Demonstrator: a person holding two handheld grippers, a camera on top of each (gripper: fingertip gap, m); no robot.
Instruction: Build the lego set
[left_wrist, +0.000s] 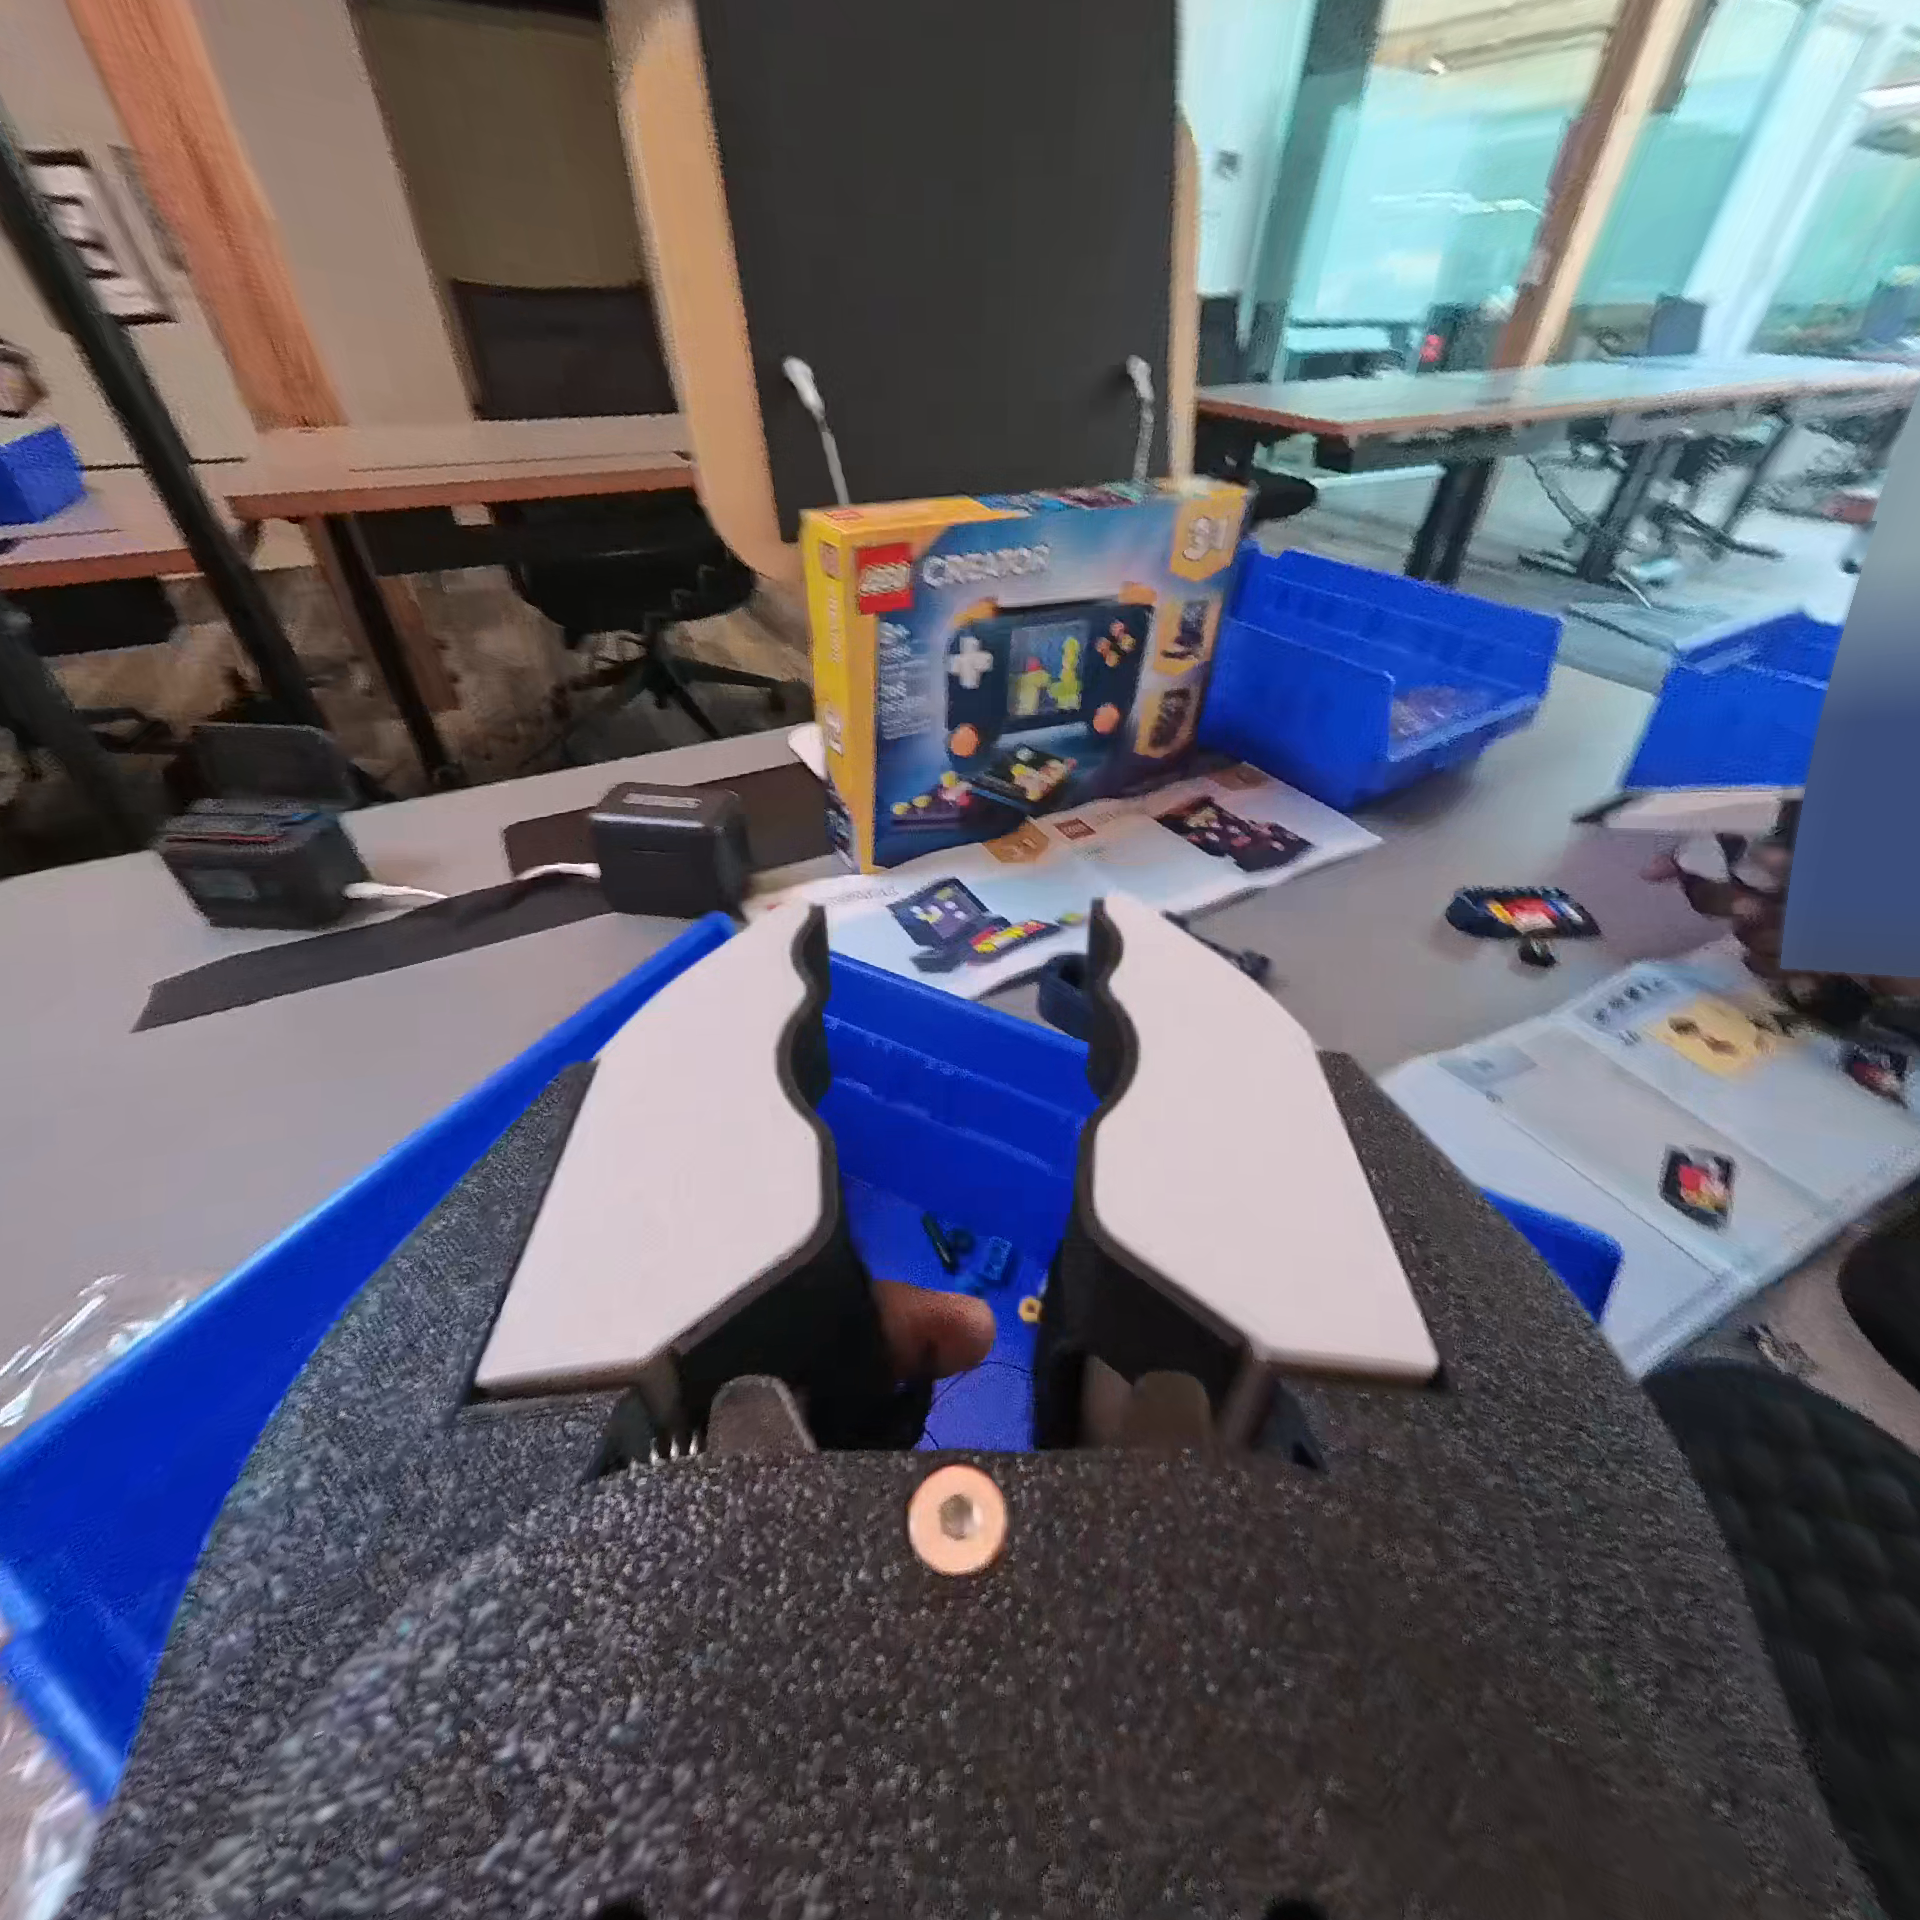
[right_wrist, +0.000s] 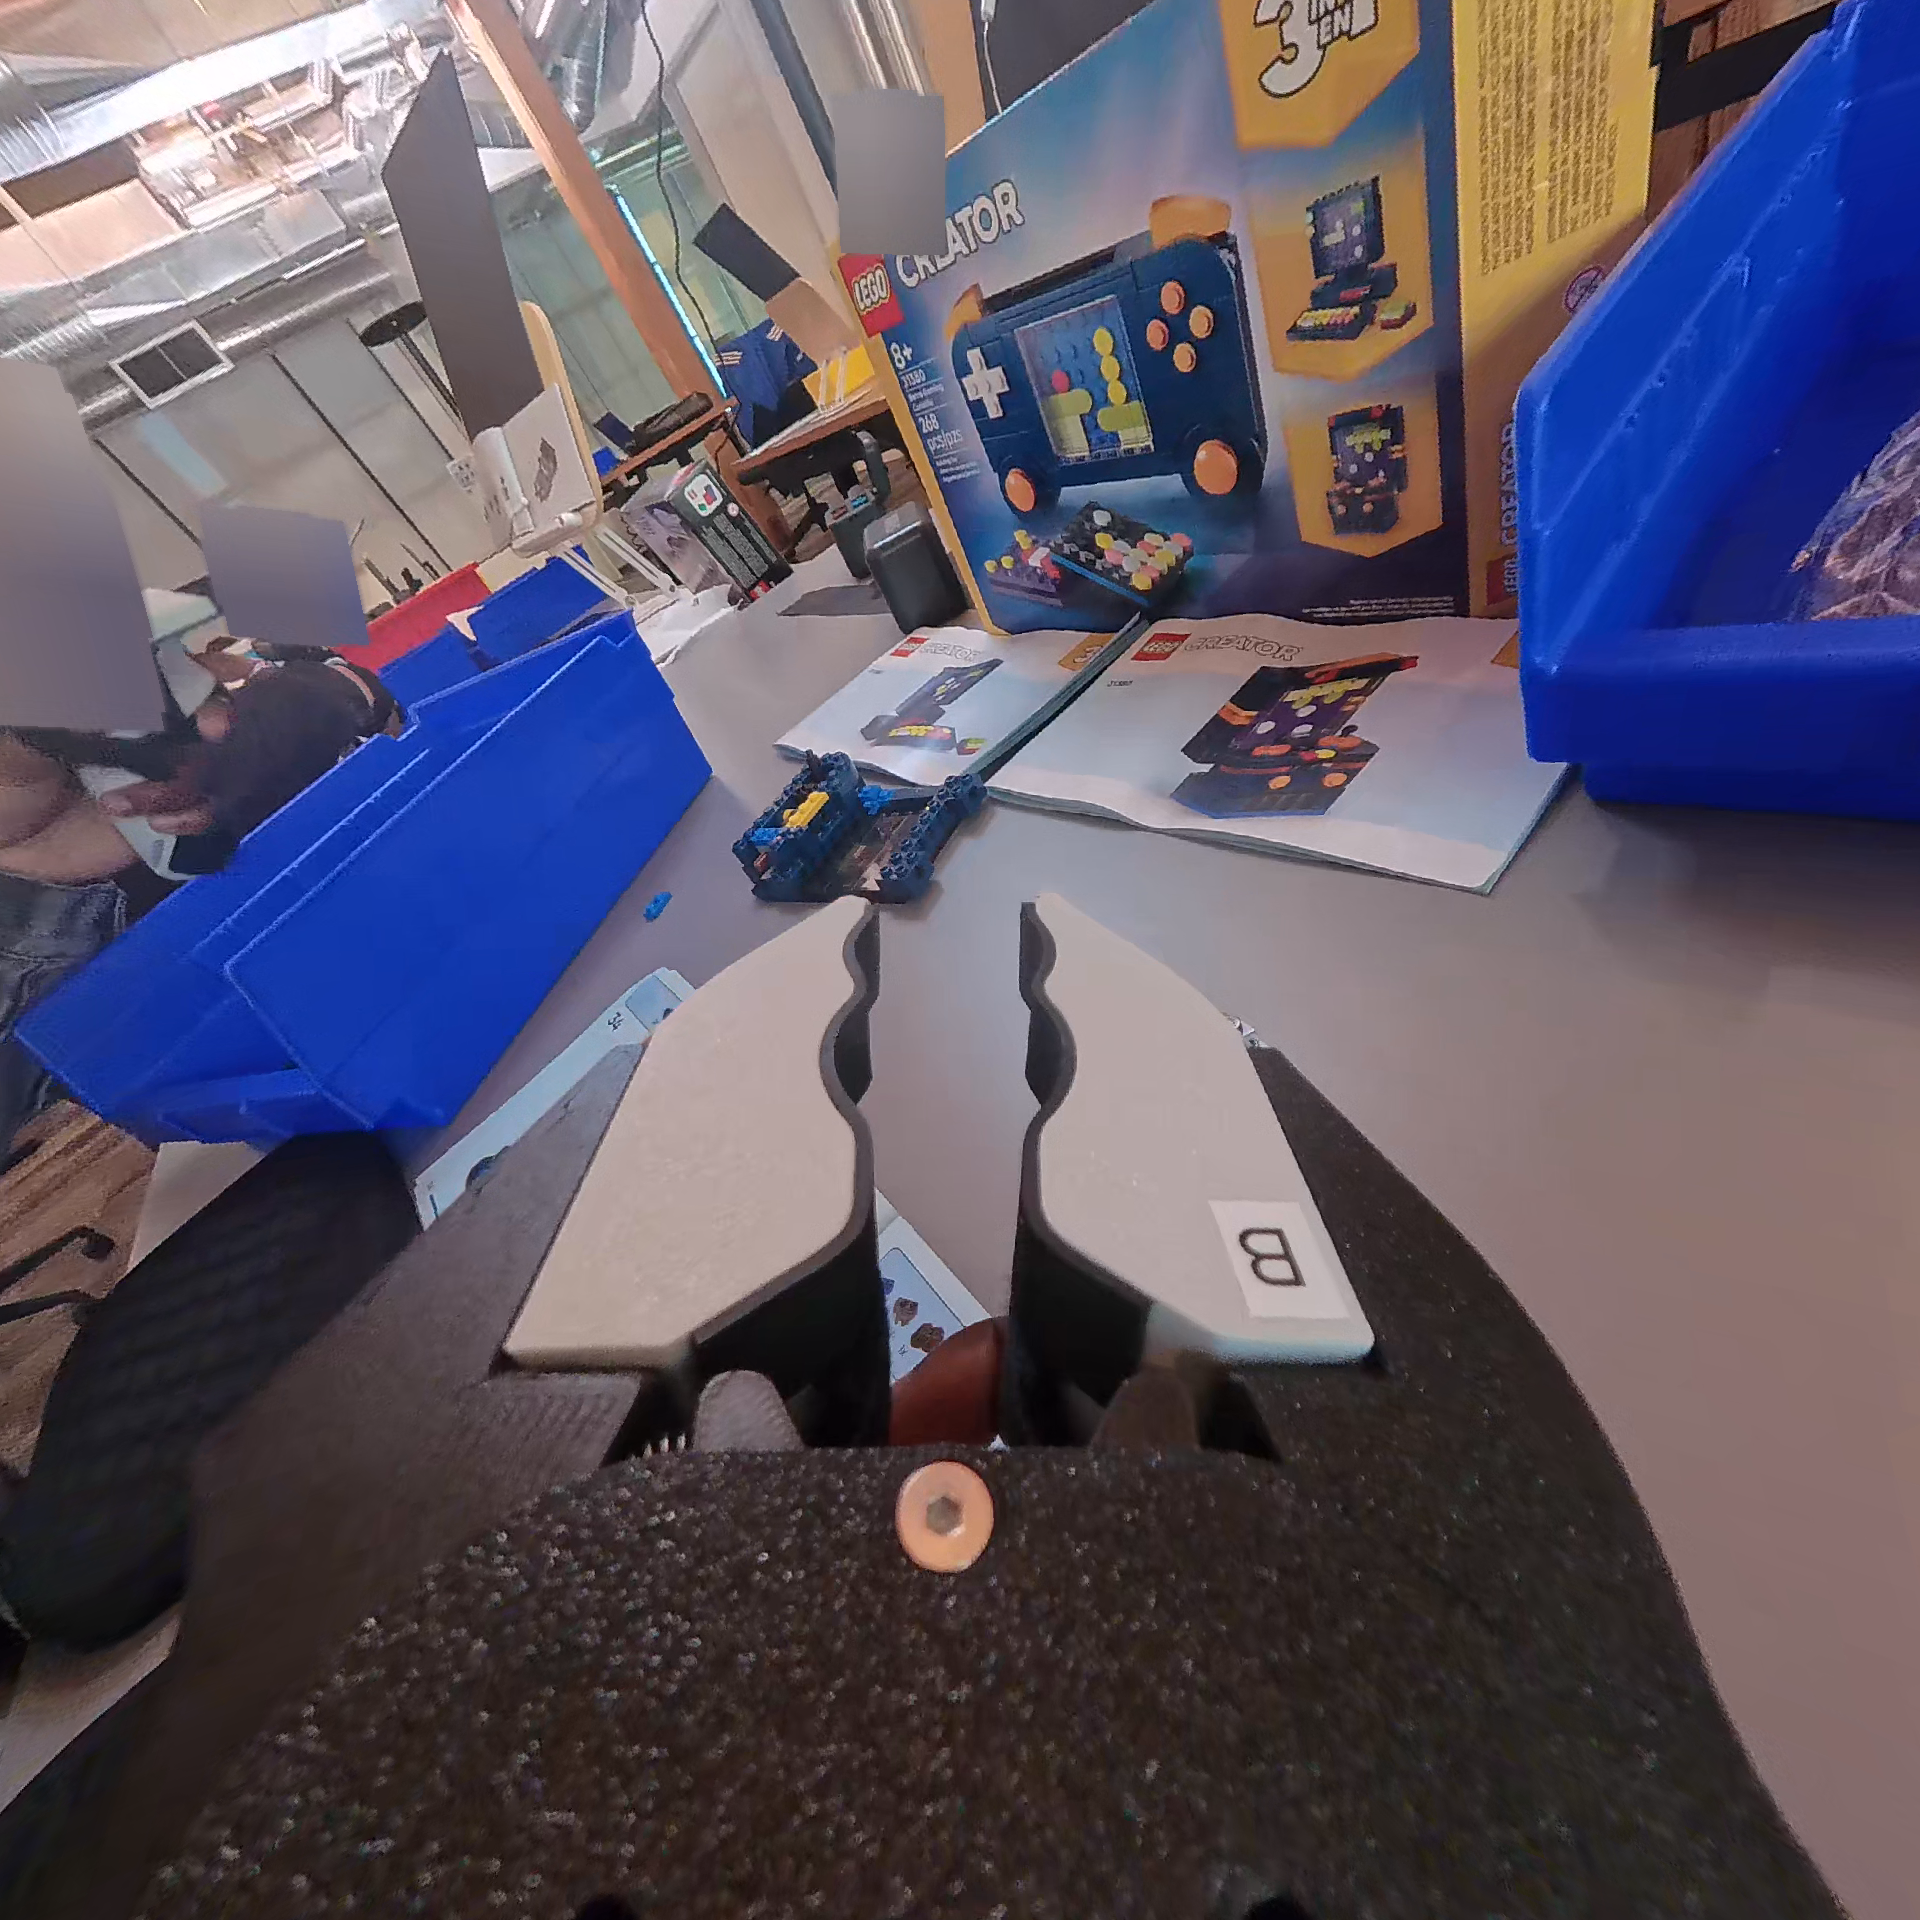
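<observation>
My left fingers (left_wrist: 956, 925) gape with nothing between them over a blue bin (left_wrist: 935, 1081) holding small loose bricks (left_wrist: 977, 1247), while my right fingers (right_wrist: 948, 920), parted and bare, hover above the grey bench (right_wrist: 1455, 1039) just short of a dark-blue brick model (right_wrist: 842, 831) beside open booklets (right_wrist: 1247, 748).

The left hand-held gripper (left_wrist: 956, 935) is held with its grey fingers (left_wrist: 686, 1132) spread well apart, nothing gripped between the pads. The right hand-held gripper (right_wrist: 948, 930) is held low and level, its fingers (right_wrist: 1132, 1122) parted by a narrower gap, likewise bare.
</observation>
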